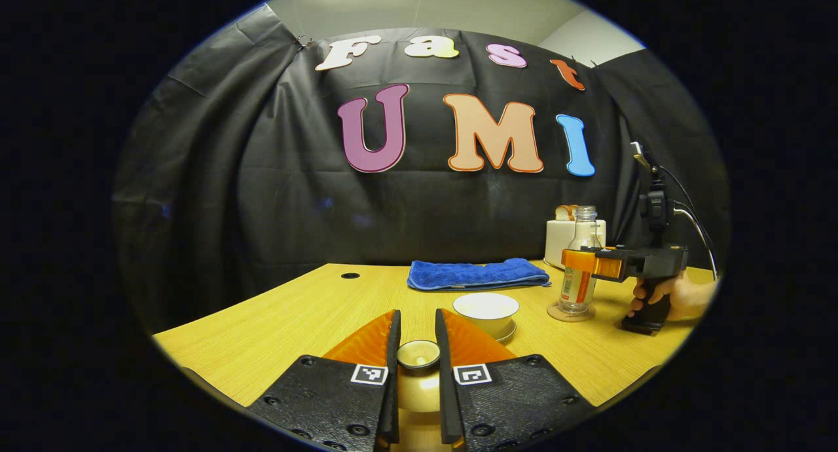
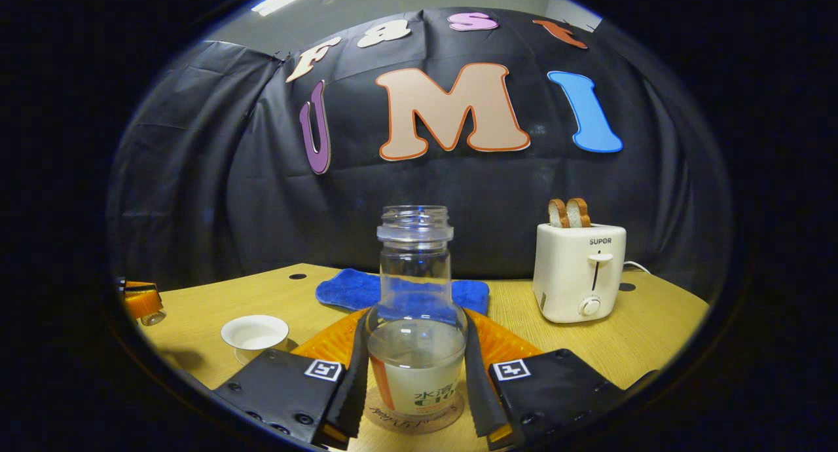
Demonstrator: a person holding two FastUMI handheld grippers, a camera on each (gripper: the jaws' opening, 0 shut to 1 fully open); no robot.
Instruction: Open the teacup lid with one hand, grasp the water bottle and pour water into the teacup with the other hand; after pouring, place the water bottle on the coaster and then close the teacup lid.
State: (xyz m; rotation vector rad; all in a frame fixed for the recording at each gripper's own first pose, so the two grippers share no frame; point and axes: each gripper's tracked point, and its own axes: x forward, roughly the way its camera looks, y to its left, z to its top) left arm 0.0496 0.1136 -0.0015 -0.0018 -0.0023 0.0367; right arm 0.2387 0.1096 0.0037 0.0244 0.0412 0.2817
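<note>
your left gripper holds the teacup lid by its knob: the fingers are nearly closed, one pressing on each side of the knob, and the lid hangs with its knob pointing up, above the near part of the counter. just beyond it the teacup sits open on its saucer, mouth up, near the middle of the counter. in the right gripper view that teacup lies toward the counter's left edge. your right gripper has the water bottle between its fingers, which lie close along both sides of the lower body; whether they press on it or have just let go, you cannot tell from here. the bottle stands upright, long axis vertical, its uncapped mouth pointing straight up, its base resting on the round coaster, with water filling only its lower part. from the left gripper view the bottle stands on the coaster toward the right edge, with your hand on the grip. the bottle's label is too small and partly hidden to read. a blue towel lies folded toward the far edge, and a white toaster with two bread slices stands at the far right corner; it carries the word "supor".
</note>
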